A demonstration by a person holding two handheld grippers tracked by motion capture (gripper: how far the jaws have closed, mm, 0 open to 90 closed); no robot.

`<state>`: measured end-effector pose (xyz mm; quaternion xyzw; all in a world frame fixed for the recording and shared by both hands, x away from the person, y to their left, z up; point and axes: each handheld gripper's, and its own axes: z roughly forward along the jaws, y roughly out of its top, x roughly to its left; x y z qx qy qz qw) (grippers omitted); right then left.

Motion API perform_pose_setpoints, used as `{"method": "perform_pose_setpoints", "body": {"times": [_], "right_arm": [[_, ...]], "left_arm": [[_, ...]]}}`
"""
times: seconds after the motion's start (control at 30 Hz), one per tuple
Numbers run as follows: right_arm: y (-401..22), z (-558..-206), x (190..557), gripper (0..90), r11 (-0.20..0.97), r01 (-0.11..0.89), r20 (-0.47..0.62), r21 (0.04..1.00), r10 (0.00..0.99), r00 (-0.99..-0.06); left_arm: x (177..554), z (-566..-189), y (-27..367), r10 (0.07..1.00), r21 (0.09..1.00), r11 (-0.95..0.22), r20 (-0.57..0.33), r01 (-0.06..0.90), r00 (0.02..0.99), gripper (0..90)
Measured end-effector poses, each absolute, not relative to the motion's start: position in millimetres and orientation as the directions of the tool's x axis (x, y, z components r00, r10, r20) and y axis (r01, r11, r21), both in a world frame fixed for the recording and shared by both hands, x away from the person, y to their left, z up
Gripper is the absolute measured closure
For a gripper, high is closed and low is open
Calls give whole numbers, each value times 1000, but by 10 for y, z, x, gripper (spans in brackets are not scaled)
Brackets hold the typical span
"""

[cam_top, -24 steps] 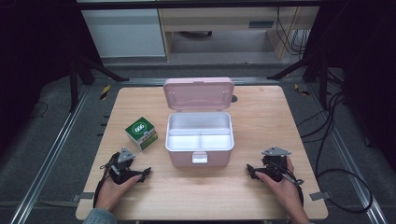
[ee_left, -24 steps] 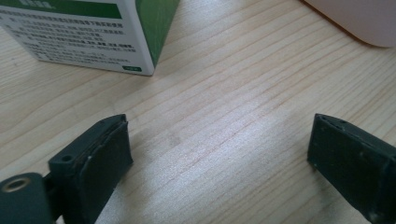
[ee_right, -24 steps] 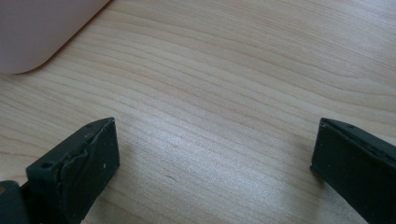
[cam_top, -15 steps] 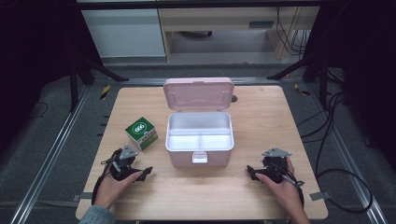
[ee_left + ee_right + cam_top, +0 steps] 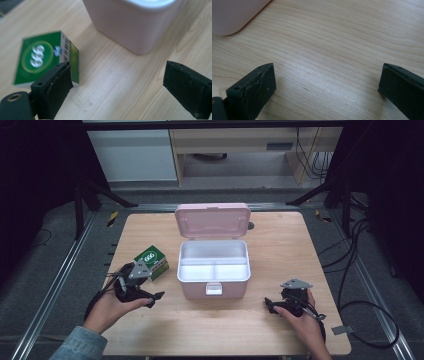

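Observation:
A pink box stands open at the table's middle, its lid tipped back and its white inside split into compartments. A green carton with a white logo lies just left of it. My left gripper hovers at the carton's near side, open, jaws pointing toward the pink box. In the left gripper view the open gripper frames bare wood, with the carton behind its left jaw and the pink box ahead. My right gripper rests open at the front right; its own view shows it open over wood, the box corner at upper left.
The wooden table has free surface to the right of the box and along the front edge. Metal rails and black cables run beside the table on the floor. A cabinet stands beyond the far edge.
My left gripper has moved away from the front edge, up to the green carton. The right hand has stayed where it was.

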<state>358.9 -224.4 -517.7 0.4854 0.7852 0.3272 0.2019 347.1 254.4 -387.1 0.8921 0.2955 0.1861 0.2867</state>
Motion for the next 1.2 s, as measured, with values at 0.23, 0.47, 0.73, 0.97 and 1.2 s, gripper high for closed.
{"method": "perform_pose_setpoints", "body": {"times": [0.23,0.47,0.73,0.97,1.2], "right_arm": [[-2244,-5178,3589,11,315,630,0,710,894,-447],[-2244,-5177,3589,11,314,630,1,710,895,-447],[-2236,-5178,3591,9,309,634,2,709,898,-440],[-2235,-5178,3595,8,311,633,-1,709,898,-440],[-2243,-5177,3585,12,314,630,-1,711,895,-446]], "left_arm": [[3657,-3390,2392,548,589,-732,212,341,809,144],[3957,-3077,2176,466,534,-797,246,282,850,175],[4206,-3010,1843,348,471,-859,248,201,904,212],[4413,-3117,1403,266,411,-899,235,153,935,263],[4513,-3282,1078,196,346,-931,200,118,960,371]]}}
